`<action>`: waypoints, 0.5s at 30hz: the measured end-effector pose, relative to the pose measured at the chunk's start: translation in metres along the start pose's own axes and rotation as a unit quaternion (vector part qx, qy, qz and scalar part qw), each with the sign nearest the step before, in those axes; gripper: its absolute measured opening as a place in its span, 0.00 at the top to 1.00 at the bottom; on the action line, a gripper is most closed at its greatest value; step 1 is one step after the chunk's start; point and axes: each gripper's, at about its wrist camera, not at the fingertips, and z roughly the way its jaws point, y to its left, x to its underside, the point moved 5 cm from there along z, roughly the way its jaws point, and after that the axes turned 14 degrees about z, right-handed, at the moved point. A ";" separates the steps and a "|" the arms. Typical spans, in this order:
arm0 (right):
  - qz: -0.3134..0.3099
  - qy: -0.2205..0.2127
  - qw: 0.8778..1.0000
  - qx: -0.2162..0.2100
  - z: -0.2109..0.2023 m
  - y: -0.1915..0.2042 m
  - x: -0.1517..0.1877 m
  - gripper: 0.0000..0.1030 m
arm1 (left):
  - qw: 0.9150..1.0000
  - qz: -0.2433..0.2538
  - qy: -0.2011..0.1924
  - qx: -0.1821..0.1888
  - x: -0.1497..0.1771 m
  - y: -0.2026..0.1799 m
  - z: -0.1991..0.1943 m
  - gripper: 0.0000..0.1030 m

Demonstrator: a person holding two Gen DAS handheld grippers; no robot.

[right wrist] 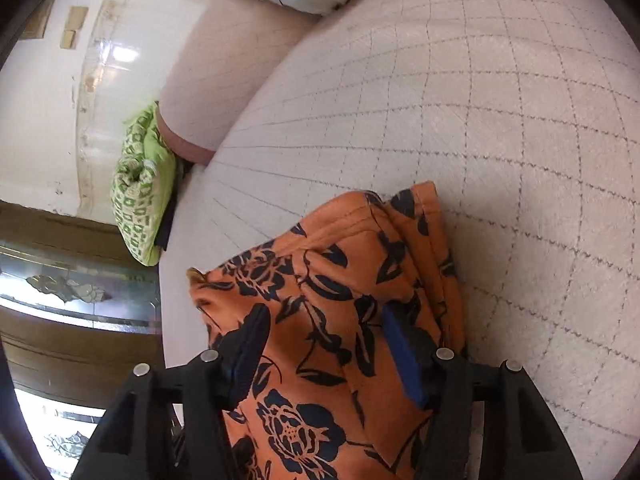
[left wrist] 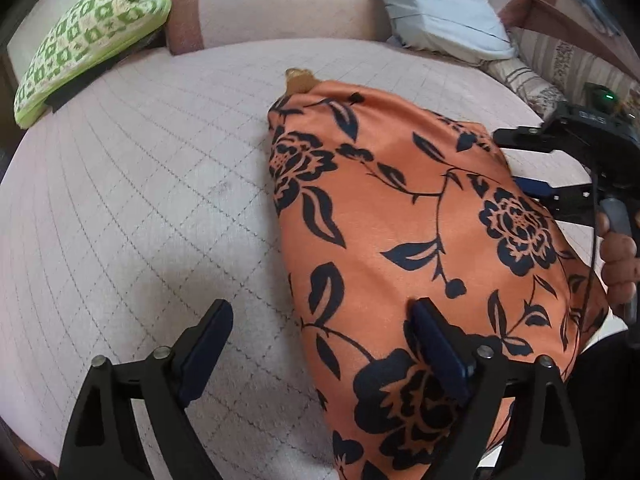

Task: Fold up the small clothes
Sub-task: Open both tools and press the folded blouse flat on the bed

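Folded orange garment with dark floral print (left wrist: 420,208) lies on the pale quilted bed (left wrist: 140,200). Left gripper (left wrist: 320,344) gapes wide, straddling its edge; right gripper (right wrist: 324,356) hangs parted over the cloth, gripping nothing.

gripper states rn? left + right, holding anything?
Left gripper: open, jaws wide, one finger over the orange floral garment, nothing gripped.
Right gripper: open, garment lies between the fingers, pads not pressing on it.
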 end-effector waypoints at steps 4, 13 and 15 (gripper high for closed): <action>-0.031 -0.016 0.999 -0.014 -0.023 0.002 0.008 0.39 | 1.000 0.002 -0.005 -0.003 0.004 -0.002 -0.016 0.11; -0.150 -0.029 0.986 -0.070 -0.074 0.023 0.089 0.39 | 0.999 0.021 -0.011 -0.023 0.042 -0.021 -0.047 0.11; -0.163 -0.028 0.984 -0.064 -0.078 0.015 0.112 0.39 | 0.999 0.028 -0.007 -0.030 0.048 -0.023 -0.043 0.11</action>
